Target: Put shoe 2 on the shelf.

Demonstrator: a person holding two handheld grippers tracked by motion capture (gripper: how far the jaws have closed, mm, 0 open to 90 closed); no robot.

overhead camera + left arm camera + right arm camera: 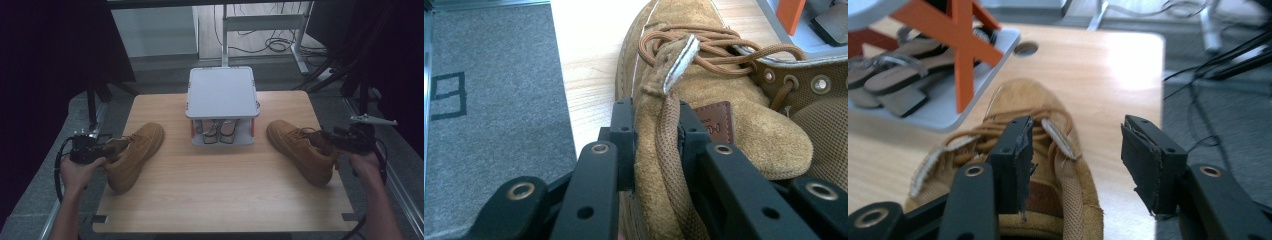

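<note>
Left boot [704,125] clamped, left gripper [656,132], right gripper [1075,150] open

High view overhead, facing forward-down over table [220,200]; both gripper views close, low, sharing shoe rack [221,95].

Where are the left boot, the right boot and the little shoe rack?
left boot [142,145], high view, toe.
right boot [295,147], high view, side.
shoe rack [221,92], high view, top shelf.

Two tan suede boots [136,155] [300,150] with brown laces [704,42] are seen on a pale wood-grain table [220,185]. A pale grey shoe rack [222,92] is braced by orange struts [963,45], and both grippers [655,145] [1075,165] are finished in black.
</note>
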